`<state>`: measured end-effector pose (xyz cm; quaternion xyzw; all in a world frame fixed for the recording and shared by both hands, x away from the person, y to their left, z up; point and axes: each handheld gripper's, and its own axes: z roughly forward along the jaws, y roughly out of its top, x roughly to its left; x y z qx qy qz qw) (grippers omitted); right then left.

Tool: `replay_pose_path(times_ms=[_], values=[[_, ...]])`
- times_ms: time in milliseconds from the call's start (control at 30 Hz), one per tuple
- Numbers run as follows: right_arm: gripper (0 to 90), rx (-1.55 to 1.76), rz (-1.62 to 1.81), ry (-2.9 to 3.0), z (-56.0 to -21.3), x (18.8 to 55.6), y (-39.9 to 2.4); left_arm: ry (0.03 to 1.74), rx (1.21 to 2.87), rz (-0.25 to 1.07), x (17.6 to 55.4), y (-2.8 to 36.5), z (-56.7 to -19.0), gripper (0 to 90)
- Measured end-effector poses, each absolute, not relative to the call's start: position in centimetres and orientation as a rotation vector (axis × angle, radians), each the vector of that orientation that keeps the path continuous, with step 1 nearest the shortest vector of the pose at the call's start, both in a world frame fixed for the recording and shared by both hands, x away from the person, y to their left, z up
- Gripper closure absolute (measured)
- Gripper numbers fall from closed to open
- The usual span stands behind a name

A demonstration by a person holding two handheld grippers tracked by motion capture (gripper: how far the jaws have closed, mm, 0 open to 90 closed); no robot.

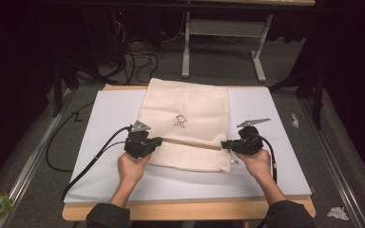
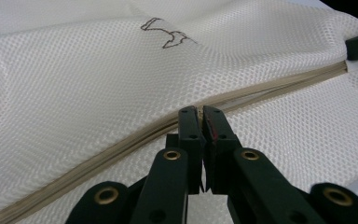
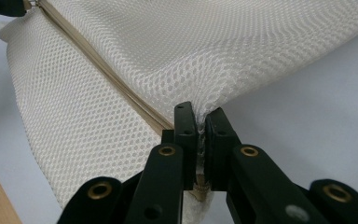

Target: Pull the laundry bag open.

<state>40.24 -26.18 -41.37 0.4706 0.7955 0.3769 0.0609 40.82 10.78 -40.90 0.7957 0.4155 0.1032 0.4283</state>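
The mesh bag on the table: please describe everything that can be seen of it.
The mesh bag is cream-white, of fine honeycomb netting, soft and limp. It lies flat on the white sheet, with a small dark outline drawing on its upper face. A beige zipper band runs across it near the person's side. The left gripper is shut on the bag at the zipper's left end, and the right gripper is shut on the bag's right corner, lifting the mesh slightly there.
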Motion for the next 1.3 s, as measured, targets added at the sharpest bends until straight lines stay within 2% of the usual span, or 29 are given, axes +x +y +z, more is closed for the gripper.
replay_pose_path(times_ms=[1300], values=[[86.7,1.391,1.026,2.345,-40.8,40.3,-26.3,1.069,1.947,0.295,40.3,12.9,-40.3,87.5]])
